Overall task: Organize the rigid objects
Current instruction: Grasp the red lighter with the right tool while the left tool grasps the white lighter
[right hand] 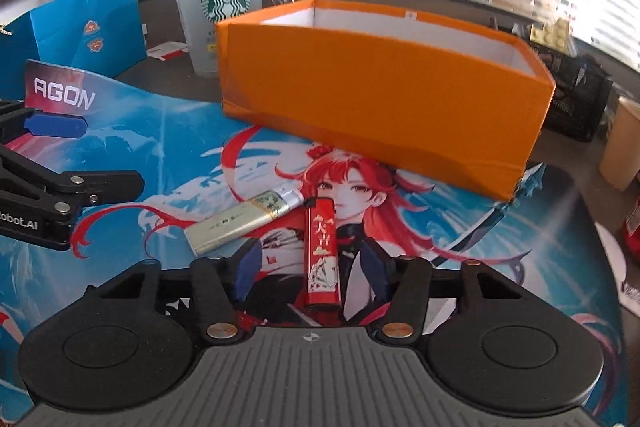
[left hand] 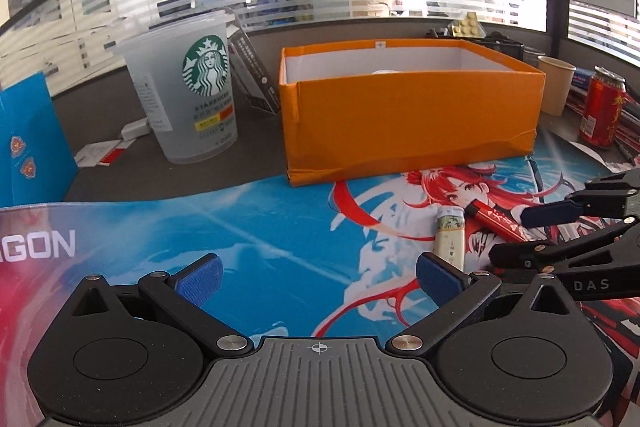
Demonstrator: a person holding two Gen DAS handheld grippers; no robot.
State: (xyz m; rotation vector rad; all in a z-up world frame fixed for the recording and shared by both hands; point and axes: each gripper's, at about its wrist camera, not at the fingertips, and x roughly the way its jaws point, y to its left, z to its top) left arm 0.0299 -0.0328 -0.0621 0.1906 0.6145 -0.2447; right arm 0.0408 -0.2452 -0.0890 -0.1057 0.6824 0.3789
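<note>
A red lighter (right hand: 322, 251) lies on the printed desk mat between the open fingers of my right gripper (right hand: 310, 273), untouched by the pads. A cream lighter (right hand: 244, 219) lies beside it to the left. An orange open box (right hand: 376, 95) stands behind them. In the left wrist view the cream lighter (left hand: 451, 237) and red lighter (left hand: 500, 221) lie at right, near the right gripper (left hand: 532, 231). My left gripper (left hand: 318, 281) is open and empty over the mat; it also shows in the right wrist view (right hand: 92, 155).
A Starbucks cup (left hand: 192, 95) and a blue paper bag (left hand: 28, 143) stand at left. A red can (left hand: 602, 111) and a paper cup (left hand: 556, 89) stand right of the box. A black mesh basket (right hand: 576, 99) sits behind the box.
</note>
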